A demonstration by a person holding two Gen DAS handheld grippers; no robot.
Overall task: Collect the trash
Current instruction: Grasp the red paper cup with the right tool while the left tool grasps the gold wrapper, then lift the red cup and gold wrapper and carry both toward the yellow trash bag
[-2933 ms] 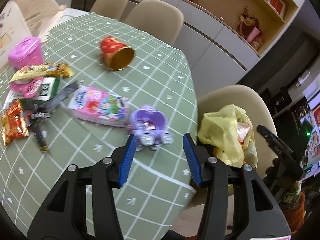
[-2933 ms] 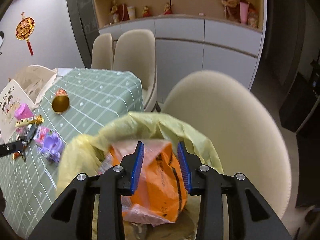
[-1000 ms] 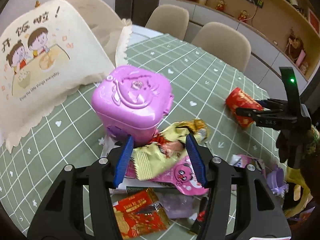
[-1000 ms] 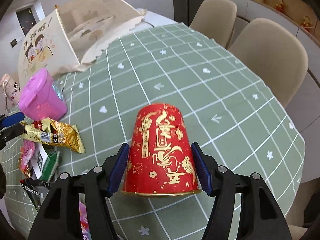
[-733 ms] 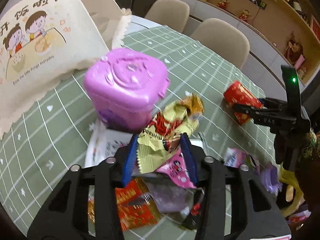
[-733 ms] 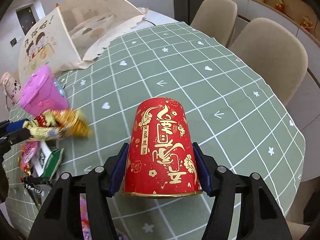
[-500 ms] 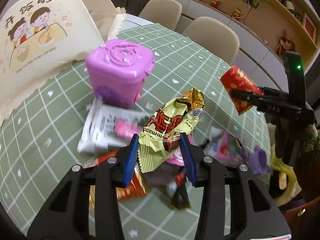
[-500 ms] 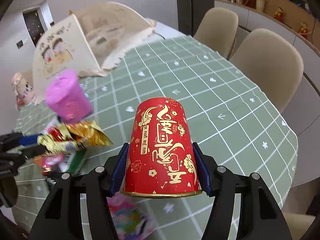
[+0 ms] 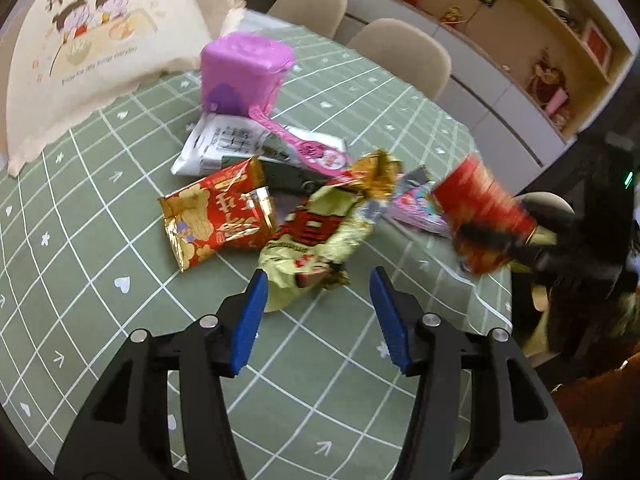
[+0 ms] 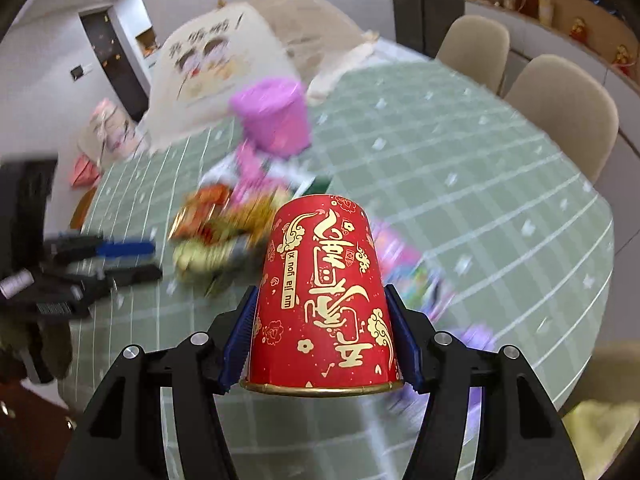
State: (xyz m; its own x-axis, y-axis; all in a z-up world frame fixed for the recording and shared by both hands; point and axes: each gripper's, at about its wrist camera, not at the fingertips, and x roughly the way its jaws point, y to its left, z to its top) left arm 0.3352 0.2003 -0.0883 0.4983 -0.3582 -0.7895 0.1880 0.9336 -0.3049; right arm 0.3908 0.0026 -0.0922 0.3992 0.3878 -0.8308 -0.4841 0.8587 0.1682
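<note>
- Red paper cup (image 10: pixel 320 308) with gold print is clamped between my right gripper (image 10: pixel 320 344) pads, rim toward the camera, up off the green checked tablecloth (image 10: pixel 460 168).
- My left gripper (image 9: pixel 318 316) is opening; the yellow-green snack wrapper (image 9: pixel 320 232) sits just ahead of the blue pads, and I can't tell if one still touches it.
- Landmark: the purple plastic box (image 9: pixel 244 74). The wrapper pile lies just in front of it, including a red peanut packet (image 9: pixel 218 216) beside the yellow-green one.
</note>
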